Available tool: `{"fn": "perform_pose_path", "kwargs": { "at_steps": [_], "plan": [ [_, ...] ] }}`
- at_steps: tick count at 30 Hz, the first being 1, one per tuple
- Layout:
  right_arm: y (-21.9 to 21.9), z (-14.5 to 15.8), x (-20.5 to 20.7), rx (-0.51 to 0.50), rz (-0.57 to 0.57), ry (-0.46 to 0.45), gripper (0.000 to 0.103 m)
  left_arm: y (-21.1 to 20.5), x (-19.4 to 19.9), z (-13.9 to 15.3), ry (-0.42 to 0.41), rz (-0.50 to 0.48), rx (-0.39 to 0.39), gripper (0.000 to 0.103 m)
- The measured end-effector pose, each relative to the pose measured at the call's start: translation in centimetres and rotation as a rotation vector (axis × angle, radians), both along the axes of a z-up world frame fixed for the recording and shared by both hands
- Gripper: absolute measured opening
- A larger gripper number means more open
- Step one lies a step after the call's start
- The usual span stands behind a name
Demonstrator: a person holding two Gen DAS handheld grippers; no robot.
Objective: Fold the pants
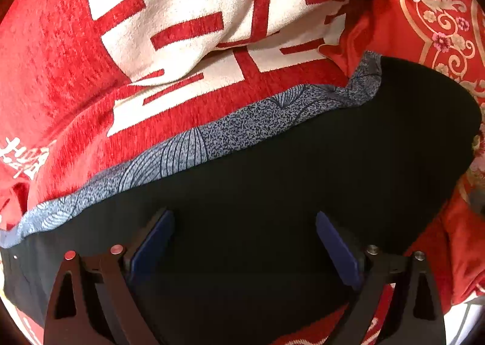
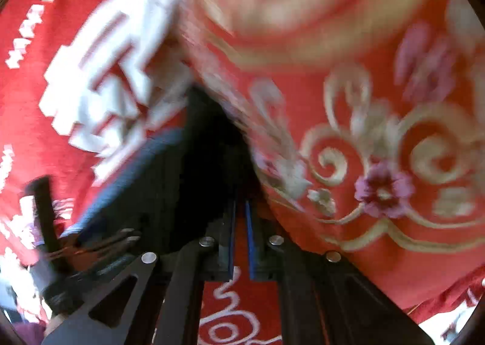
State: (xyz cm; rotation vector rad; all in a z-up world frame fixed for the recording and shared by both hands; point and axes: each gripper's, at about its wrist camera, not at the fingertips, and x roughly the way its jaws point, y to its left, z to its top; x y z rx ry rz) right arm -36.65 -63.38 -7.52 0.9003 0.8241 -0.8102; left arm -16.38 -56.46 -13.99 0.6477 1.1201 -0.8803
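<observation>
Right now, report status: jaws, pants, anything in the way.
Left gripper jaws open over the black pants. Right gripper jaws nearly shut; grip on pants edge unclear, view blurred. Red blanket bunched beside the pants.

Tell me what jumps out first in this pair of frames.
The red blanket with big white block characters fills the upper left-wrist view. Below it lie the black pants, a blue-grey patterned band along their far edge, under the wide-open left gripper. The right-wrist view is motion-blurred, the right gripper nearly closed.
</observation>
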Motion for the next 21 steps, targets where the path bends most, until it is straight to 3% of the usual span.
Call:
{"fn": "perform_pose_path", "kwargs": {
  "at_steps": [2, 4, 6, 8, 10, 12, 15, 19, 20, 21],
  "plan": [
    [0.3, 1.8, 1.4, -0.058, 0.065, -0.033, 0.009, 0.3, -0.5, -0.1, -0.016, 0.009, 0.004, 0.096],
    [0.0, 2.5, 4.6, -0.098, 0.171, -0.033, 0.018, 0.2, -0.7, -0.4, -0.03, 0.028, 0.003, 0.096],
    [-1.1, 0.9, 7.9, -0.084, 0.235, 0.003, 0.044, 0.3, -0.8, -0.5, -0.031, 0.035, -0.003, 0.097],
    [-2.7, -2.0, 9.7, -0.06, 0.245, 0.073, 0.043, 0.3, -0.6, -0.8, -0.039, 0.028, -0.011, 0.1],
    [-3.5, -5.0, 9.5, -0.04, 0.221, 0.24, 0.016, 0.5, -0.3, -0.8, -0.015, 0.017, -0.011, 0.1],
    [-3.8, -5.5, 7.0, -0.003, 0.151, 0.172, 0.005, 1.0, 0.0, -0.4, -0.009, 0.011, 0.0, 0.1],
    [-2.2, -4.7, 5.6, -0.02, 0.175, 0.223, 0.005, 2.7, 0.3, 0.5, -0.028, 0.016, 0.015, 0.1],
    [-1.4, -3.5, 4.3, 0.026, 0.177, 0.212, 0.012, 6.6, 1.8, 2.2, -0.055, 0.068, 0.034, 0.1],
    [-1.3, -2.9, 4.1, 0.027, 0.174, 0.206, 0.018, 7.6, 2.4, 2.5, -0.07, 0.086, 0.04, 0.1],
    [-1.2, -2.4, 4.0, 0.023, 0.169, 0.188, 0.032, 8.7, 3.1, 2.8, -0.089, 0.108, 0.054, 0.1]
  ]
}}
